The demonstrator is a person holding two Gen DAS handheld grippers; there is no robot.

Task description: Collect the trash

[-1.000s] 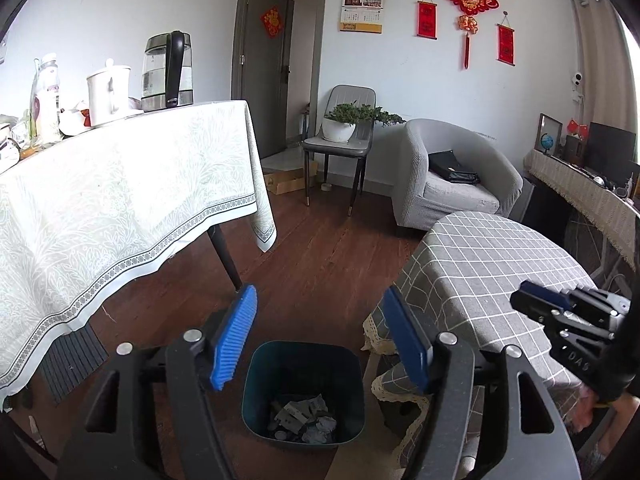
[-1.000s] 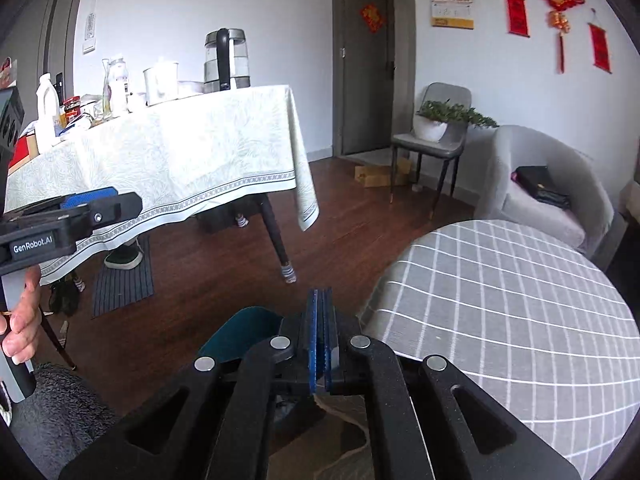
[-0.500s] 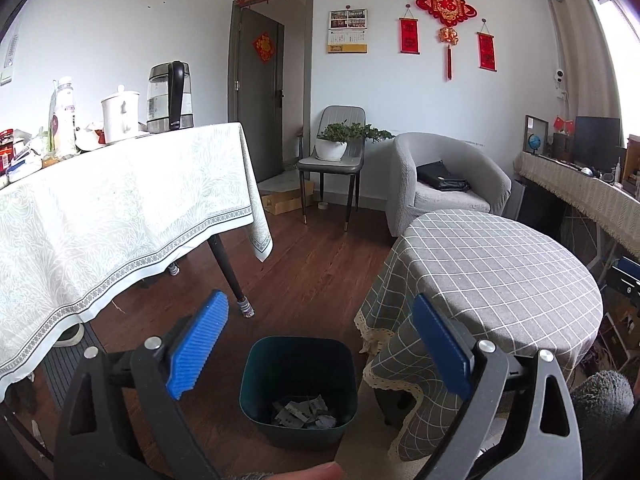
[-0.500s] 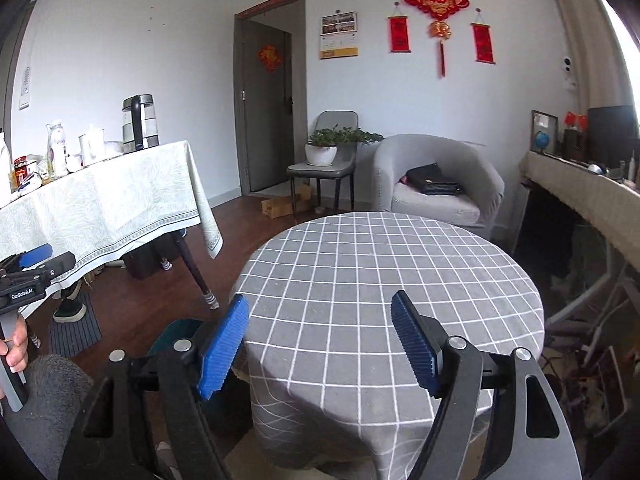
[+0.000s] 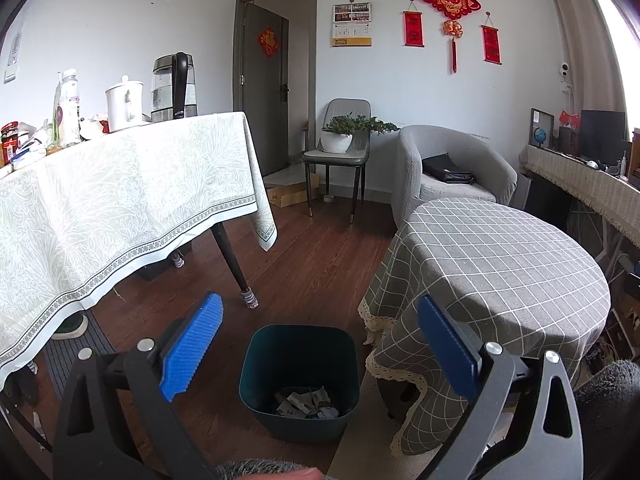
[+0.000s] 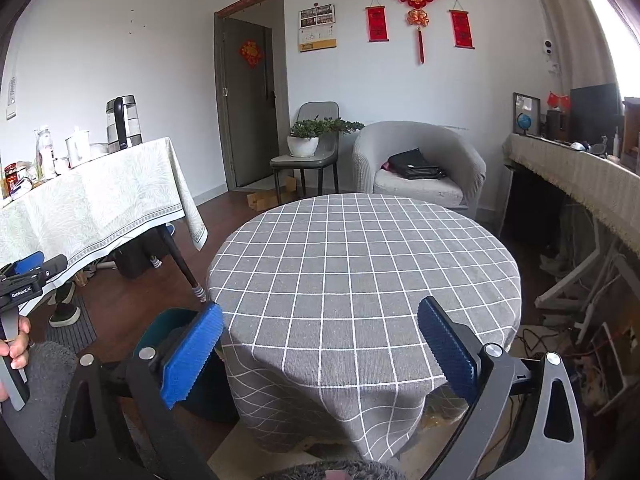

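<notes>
A dark teal bin (image 5: 260, 364) stands on the wooden floor beside the round table, with crumpled paper trash (image 5: 306, 402) in its bottom. My left gripper (image 5: 319, 300) hangs above and in front of the bin, its jaws opening wide with nothing between them. My right gripper (image 6: 320, 307) points over the near edge of the round checked table (image 6: 360, 260); its jaws are opening too and hold nothing. The right wrist view shows part of the bin (image 6: 168, 322) behind its left finger, and the left gripper (image 6: 24, 276) in a hand at the left edge.
A long table with a pale cloth (image 5: 120, 192) stands on the left, carrying a kettle (image 5: 176, 84), a jug and bottles. Behind are a chair with a potted plant (image 5: 340, 140), a grey armchair (image 5: 452, 168) and a sideboard (image 6: 580, 176) along the right wall.
Both grippers have gone from narrow to wide open. The right gripper has swung right, from over the bin to facing the round table. The left has drawn back a little from the bin.
</notes>
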